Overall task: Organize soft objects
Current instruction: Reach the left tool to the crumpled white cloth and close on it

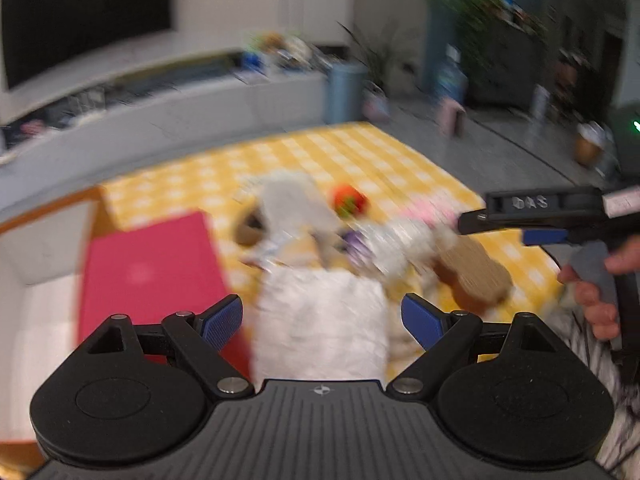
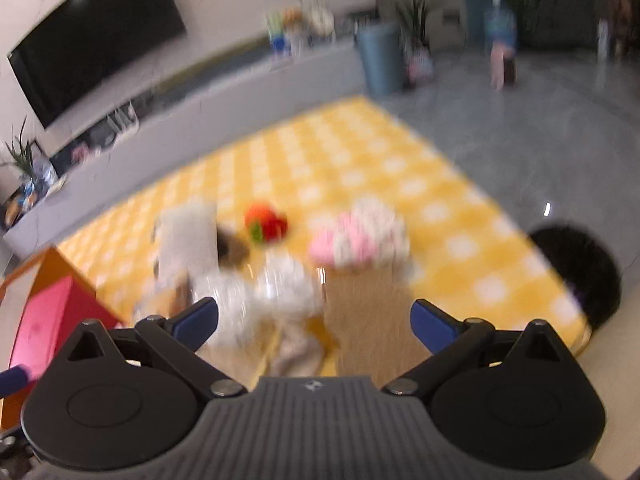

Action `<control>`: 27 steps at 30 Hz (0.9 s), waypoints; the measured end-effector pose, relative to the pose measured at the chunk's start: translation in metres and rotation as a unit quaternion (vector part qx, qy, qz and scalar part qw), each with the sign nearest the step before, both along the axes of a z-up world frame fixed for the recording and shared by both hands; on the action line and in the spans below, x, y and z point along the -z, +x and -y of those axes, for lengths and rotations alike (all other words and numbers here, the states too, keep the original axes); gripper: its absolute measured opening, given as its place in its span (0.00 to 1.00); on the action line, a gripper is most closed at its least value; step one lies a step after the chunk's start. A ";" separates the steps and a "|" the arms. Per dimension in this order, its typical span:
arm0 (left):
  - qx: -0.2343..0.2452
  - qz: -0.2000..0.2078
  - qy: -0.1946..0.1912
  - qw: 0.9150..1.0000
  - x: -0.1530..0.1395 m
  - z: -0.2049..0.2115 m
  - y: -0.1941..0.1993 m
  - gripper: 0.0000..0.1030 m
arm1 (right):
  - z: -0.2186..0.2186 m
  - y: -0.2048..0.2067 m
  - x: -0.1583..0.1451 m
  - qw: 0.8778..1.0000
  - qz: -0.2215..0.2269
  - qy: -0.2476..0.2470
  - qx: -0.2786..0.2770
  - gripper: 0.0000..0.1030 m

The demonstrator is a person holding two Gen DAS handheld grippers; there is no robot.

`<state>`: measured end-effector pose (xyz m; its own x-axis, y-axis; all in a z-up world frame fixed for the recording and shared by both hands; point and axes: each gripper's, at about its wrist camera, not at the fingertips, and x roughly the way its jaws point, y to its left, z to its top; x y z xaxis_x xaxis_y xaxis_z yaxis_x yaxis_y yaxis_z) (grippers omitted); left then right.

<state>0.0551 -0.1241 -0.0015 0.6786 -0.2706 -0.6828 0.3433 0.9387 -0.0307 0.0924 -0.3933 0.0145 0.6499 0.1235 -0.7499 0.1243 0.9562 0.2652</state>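
Both views are motion-blurred. A heap of soft toys lies on a yellow checked cloth (image 1: 360, 152): a white plush (image 1: 294, 200), an orange-red toy (image 1: 349, 199), a pink one (image 2: 352, 236), a brown one (image 1: 474, 276) and a white fluffy piece (image 1: 320, 320). My left gripper (image 1: 322, 318) is open, with the white fluffy piece between its spread fingers, untouched as far as I can tell. My right gripper (image 2: 314, 322) is open above the heap's near side. From the left wrist view the right gripper (image 1: 532, 216) comes in from the right, held by a hand (image 1: 596, 300).
A white box with an orange rim (image 1: 44, 216) holding a red flat item (image 1: 152, 268) stands left of the heap. A dark round object (image 2: 580, 268) lies right of the cloth. A long grey TV bench (image 1: 160, 120), a blue bin (image 1: 344, 92) and plants stand behind on grey floor.
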 end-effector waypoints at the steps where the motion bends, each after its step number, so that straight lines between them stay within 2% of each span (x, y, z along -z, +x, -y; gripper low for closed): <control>1: 0.027 -0.011 -0.005 1.000 0.006 0.004 0.003 1.00 | 0.003 0.002 0.006 1.000 -0.022 0.010 0.008 0.97; 3: 0.062 -0.029 -0.008 0.998 0.020 0.011 0.008 1.00 | 0.014 0.002 0.011 0.998 -0.037 0.039 0.027 0.97; 5: 0.062 -0.046 -0.004 0.997 0.031 0.016 0.015 1.00 | 0.020 0.000 0.013 0.997 -0.036 0.062 0.043 0.97; 12: 0.029 -0.078 0.012 0.996 0.057 0.021 0.033 1.00 | 0.007 0.012 0.023 0.997 -0.066 0.027 0.017 0.97; 15: 0.019 -0.096 0.020 0.995 0.065 0.021 0.037 1.00 | 0.006 0.018 0.028 0.996 -0.088 0.009 0.027 0.97; 20: -0.003 -0.123 0.053 0.991 0.080 0.026 0.043 1.00 | 0.009 0.015 0.027 0.996 -0.082 0.024 0.024 0.97; 23: -0.018 -0.127 0.043 0.991 0.085 0.021 0.045 0.99 | 0.011 0.016 0.028 0.996 -0.083 0.030 0.028 0.97; 25: -0.031 -0.121 0.037 0.991 0.082 0.014 0.043 0.72 | 0.012 0.016 0.029 0.995 -0.085 0.031 0.030 0.97; 26: -0.030 -0.122 0.035 0.991 0.079 0.010 0.042 0.66 | 0.011 0.016 0.029 0.995 -0.085 0.032 0.030 0.97; 27: -0.023 -0.127 0.026 0.991 0.076 0.005 0.040 0.56 | 0.011 0.016 0.029 0.995 -0.085 0.032 0.030 0.97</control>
